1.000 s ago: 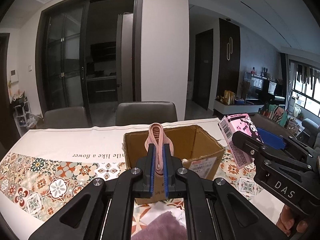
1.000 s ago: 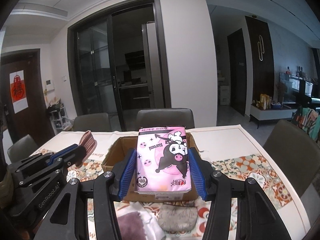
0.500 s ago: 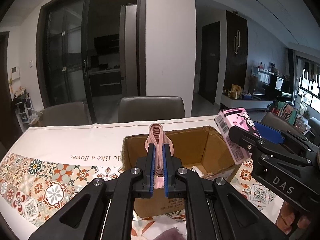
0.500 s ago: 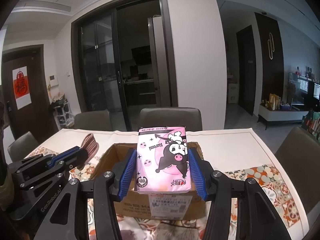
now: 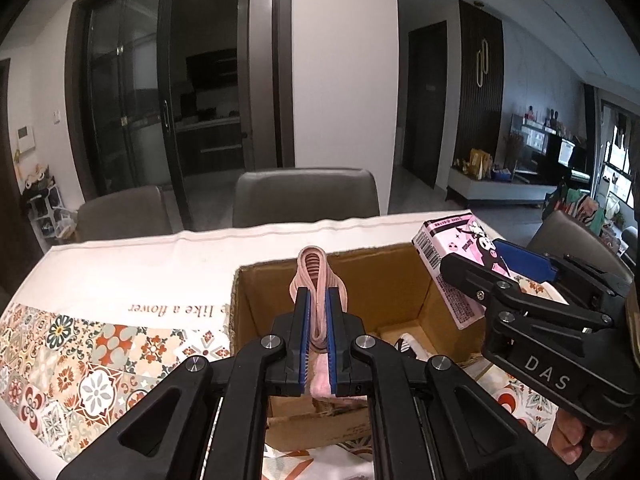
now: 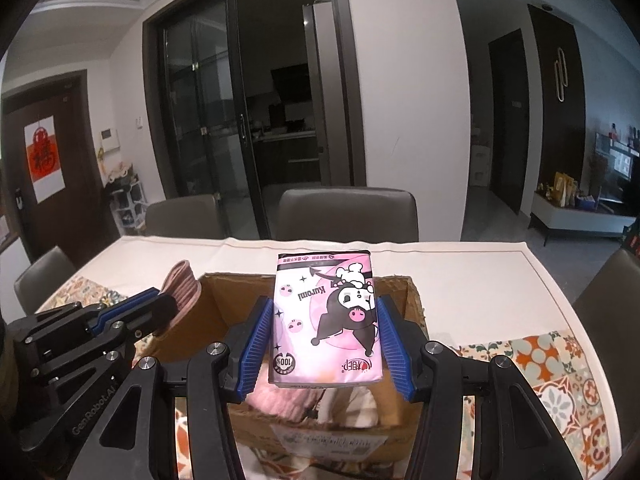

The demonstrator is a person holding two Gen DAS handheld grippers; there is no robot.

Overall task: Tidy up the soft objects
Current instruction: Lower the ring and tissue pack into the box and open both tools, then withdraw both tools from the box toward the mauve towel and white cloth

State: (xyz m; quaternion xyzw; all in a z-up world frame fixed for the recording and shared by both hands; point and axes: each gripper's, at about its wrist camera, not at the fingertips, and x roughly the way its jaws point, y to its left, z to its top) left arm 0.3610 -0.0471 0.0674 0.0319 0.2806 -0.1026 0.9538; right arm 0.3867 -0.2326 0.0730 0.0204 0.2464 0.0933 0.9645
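Both cameras are sitting close behind their grippers, looking slightly down across the table toward the chairs at twelve o'clock. The left view is catching the right gripper (image 5: 496,276) at three o'clock; the right view is catching the left gripper (image 6: 160,304) at nine. Both are sharing the cardboard box (image 5: 384,280).

We record dim indoor light, daylight entering far right (windows), strong fisheye bending and dark vignetted corners; focus sharp.
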